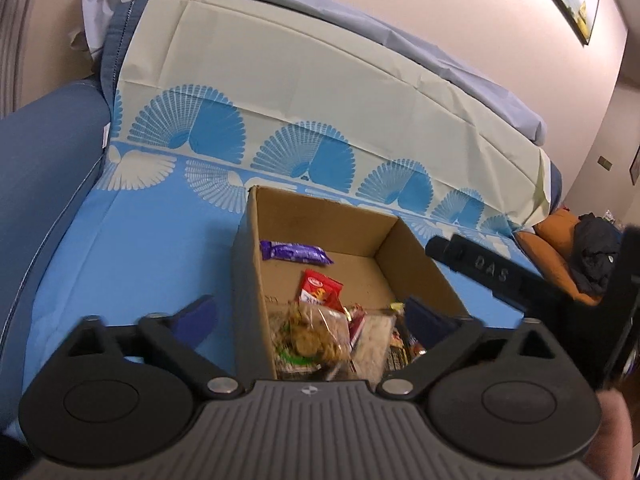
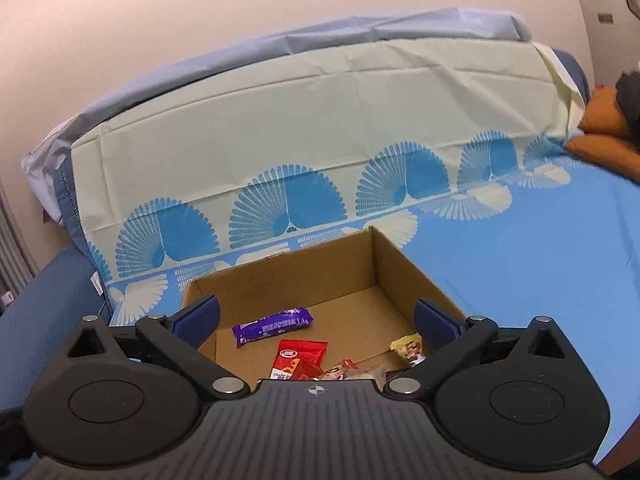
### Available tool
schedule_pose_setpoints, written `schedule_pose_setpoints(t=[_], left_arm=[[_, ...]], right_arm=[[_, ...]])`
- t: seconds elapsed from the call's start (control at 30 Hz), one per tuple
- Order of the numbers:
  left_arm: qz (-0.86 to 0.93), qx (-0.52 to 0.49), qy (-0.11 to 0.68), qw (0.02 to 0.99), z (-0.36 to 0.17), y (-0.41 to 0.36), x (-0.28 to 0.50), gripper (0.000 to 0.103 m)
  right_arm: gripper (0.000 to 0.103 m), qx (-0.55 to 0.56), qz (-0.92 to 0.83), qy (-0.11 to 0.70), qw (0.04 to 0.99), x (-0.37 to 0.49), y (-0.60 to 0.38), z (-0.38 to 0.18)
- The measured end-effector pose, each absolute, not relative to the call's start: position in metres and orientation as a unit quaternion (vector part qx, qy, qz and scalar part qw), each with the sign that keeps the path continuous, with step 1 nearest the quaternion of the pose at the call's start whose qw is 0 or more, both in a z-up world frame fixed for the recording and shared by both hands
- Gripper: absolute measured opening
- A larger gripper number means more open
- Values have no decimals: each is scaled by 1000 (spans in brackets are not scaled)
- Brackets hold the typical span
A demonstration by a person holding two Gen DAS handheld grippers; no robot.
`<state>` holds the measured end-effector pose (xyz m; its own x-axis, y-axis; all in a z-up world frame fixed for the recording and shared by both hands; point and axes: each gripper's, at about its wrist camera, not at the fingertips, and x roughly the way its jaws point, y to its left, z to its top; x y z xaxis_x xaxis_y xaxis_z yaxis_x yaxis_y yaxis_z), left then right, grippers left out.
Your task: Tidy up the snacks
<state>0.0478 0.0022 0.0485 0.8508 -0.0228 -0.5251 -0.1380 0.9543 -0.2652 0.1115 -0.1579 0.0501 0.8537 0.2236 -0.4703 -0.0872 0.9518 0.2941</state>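
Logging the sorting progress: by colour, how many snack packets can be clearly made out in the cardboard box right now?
Purple wrapped bar: 1
Red foil packet: 1
Clear bag of brown cookies: 1
Yellow-brown small packet: 1
Total: 4 clearly told apart; more wrappers at the brown cardboard box's near edge are too hidden to count.

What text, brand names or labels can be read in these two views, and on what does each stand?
"DAS": raised letters on the right tool's black arm, left wrist view.
Purple snack bar: white lettering, too blurred to read.
Red packet: white logo and characters, too small to read.
Yellow packet: print unreadable.
Clear cookie bag: no legible label.
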Motion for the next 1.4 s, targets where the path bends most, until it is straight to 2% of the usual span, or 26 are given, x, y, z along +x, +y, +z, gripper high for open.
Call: schedule_pose_setpoints(t=[0.37,0.47,0.63,0.77,1.4], left_arm=[[13,-124,277,953,27,-34,2,102],[21,-127,285,950,20,-34,-2,102],[23,-138,321,937,5,-29,3,102],[38,-141,334,931,-3,-25,7,102],[48,-144,376,914,-21,-34,23,102]], right_arm=[[102,69,121,288,947,61,-188,84],[102,57,134,304,942,44,-196,75],[102,105,137,311,935,30,-204,61],[102,103,134,351,921,34,-206,39],[102,77,148,367,915,43,-198,27]])
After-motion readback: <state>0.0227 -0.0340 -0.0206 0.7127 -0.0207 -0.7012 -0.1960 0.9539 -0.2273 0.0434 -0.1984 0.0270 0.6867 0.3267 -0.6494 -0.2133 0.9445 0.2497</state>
